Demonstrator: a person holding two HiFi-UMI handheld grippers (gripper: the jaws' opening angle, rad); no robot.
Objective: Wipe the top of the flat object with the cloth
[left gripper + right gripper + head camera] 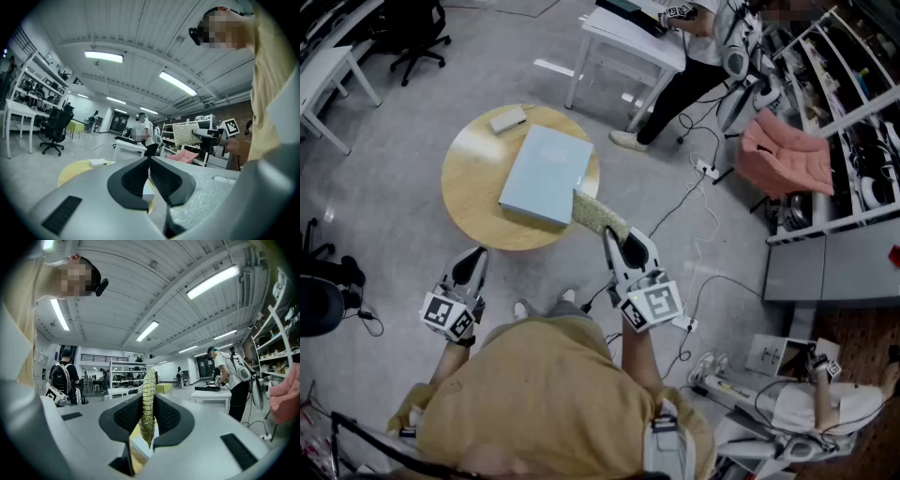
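Head view looks steeply down; both gripper views face level, sharing the round table [473,192].

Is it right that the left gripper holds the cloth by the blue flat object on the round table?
No: it is the right gripper that holds the cloth by the blue flat object on the round table, as the right gripper view shows.

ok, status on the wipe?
Left gripper shut, empty. Right gripper shut on cloth. Cloth end at near corner of flat blue object, contact unclear. Small white box on table, apart from it.
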